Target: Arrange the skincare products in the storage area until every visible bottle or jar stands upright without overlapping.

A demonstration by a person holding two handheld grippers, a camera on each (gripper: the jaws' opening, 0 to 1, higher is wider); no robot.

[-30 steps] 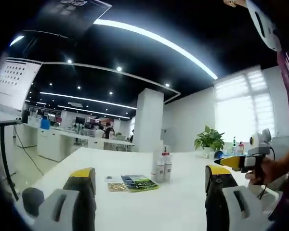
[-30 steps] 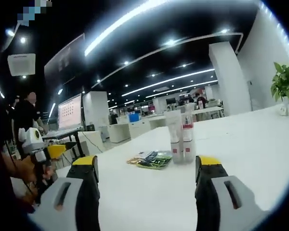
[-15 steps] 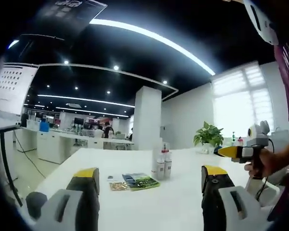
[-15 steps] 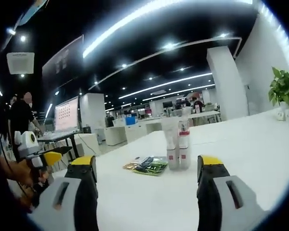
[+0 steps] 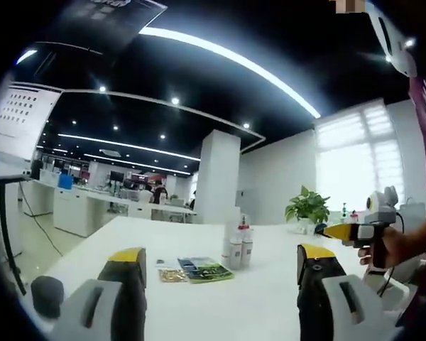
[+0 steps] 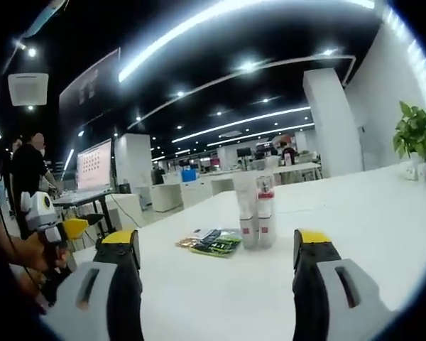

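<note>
Two or three white skincare bottles (image 5: 238, 244) with red labels stand upright close together on the white table (image 5: 255, 305), ahead of my left gripper (image 5: 220, 264), which is open and empty. In the right gripper view the same bottles (image 6: 255, 215) stand ahead of my right gripper (image 6: 216, 245), open and empty too. Flat green and dark sachets (image 5: 202, 270) lie left of the bottles; they appear again in the right gripper view as sachets (image 6: 211, 241). The right gripper (image 5: 366, 229), held by a hand, shows at the right edge of the left gripper view. The left gripper (image 6: 53, 227) shows at the left of the right gripper view.
A potted plant (image 5: 309, 207) stands at the table's far right end, seen also as a plant (image 6: 415, 135). A white pillar (image 5: 216, 177) and office desks lie behind. A person (image 6: 25, 174) stands by a monitor (image 6: 94, 167). A dark round object (image 5: 46, 295) sits near the left jaw.
Both views shift slightly with the hands. In the right gripper view the bottles drift left and appear a little smaller. Nothing on the table has moved; both grippers stay open.
</note>
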